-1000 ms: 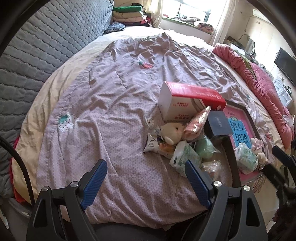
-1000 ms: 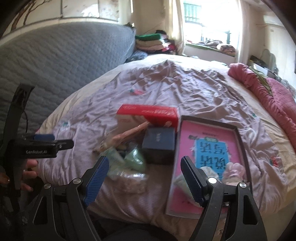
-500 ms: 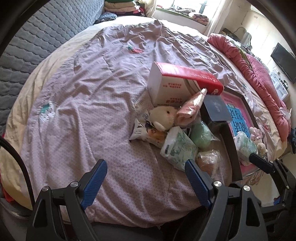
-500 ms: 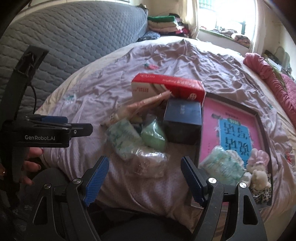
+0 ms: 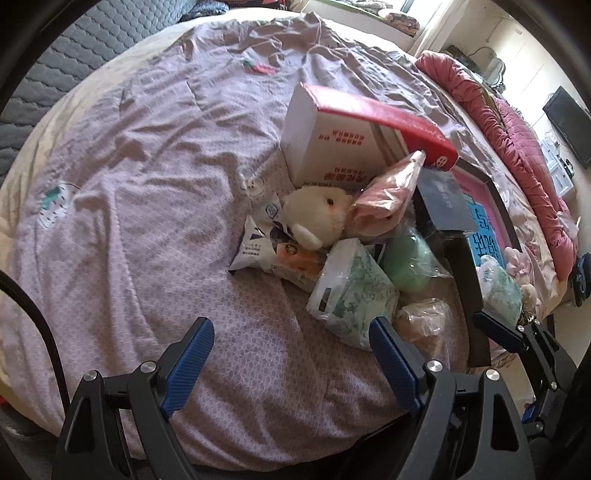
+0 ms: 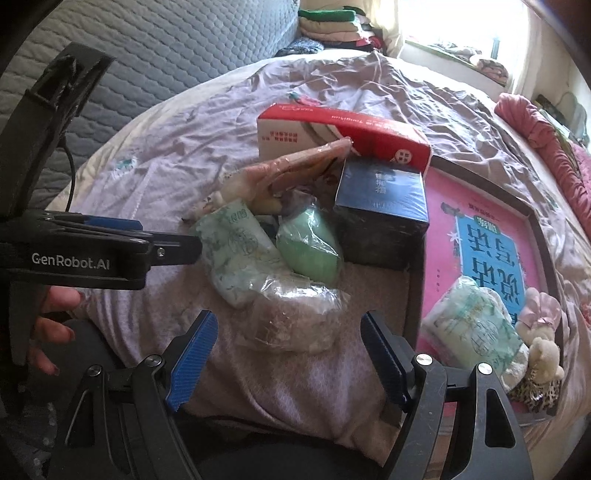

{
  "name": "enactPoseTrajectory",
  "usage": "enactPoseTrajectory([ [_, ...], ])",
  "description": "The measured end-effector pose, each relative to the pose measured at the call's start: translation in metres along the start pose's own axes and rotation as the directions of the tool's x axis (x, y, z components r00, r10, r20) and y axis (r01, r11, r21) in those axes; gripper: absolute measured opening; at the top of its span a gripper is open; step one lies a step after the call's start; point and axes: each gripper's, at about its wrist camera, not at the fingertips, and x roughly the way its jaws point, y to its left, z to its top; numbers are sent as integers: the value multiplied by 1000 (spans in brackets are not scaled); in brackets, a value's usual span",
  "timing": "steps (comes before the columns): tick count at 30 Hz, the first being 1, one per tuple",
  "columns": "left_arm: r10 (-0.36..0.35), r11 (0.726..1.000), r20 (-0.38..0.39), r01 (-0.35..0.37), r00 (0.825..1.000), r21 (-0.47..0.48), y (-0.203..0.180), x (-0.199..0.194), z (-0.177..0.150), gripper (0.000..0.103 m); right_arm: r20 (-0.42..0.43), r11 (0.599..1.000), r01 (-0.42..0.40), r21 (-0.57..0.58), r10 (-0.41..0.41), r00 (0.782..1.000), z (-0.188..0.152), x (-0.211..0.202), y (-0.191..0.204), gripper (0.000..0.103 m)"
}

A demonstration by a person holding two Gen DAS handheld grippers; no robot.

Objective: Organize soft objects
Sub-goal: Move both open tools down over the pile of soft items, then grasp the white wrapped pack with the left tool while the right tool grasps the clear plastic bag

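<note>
A pile of soft things lies on the lilac bedsheet [image 5: 129, 206]: a white plush toy [image 5: 317, 218], a pink bagged item [image 5: 388, 195], a green patterned pack [image 5: 351, 291], a green bagged ball [image 5: 406, 262] and a clear bag [image 6: 295, 317]. A pink tray [image 6: 480, 229] holds another green pack [image 6: 476, 325] and small plush toys [image 6: 539, 332]. My left gripper [image 5: 291, 354] is open and empty just before the pile. My right gripper [image 6: 288, 350] is open and empty, its fingers either side of the clear bag's near end.
A red-and-white carton [image 5: 347, 144] and a dark blue box [image 6: 380, 206] stand behind the pile. A grey quilted headboard [image 6: 166, 51] is at the back left, folded clothes [image 6: 332, 26] behind, and a pink duvet [image 5: 517, 140] along the right bed edge.
Both grippers have moved forward and down toward the pile, which now looks larger. Both stay open and empty.
</note>
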Motion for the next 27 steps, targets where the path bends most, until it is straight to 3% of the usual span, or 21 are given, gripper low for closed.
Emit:
enactPoseTrajectory([
  [9,-45,999,-30,45,999,10,-4,22,8,85,-40,996,43,-72,-46,998,5,27,2,81],
  [15,-82,997,-37,82,996,2,-5,32,14,84,-34,994,39,-99,-43,998,8,34,1,71],
  [24,-154,988,-38,153,987,-10,-13,40,17,57,-40,999,-1,-51,-1,999,5,38,-6,68],
  [26,-190,982,-40,189,981,-22,-13,41,18,42,-38,999,-1,-49,0,999,5,37,-6,68],
  [27,-210,977,-42,209,977,-32,-13,42,18,41,-36,999,0,-50,-2,999,4,37,-5,67],
])
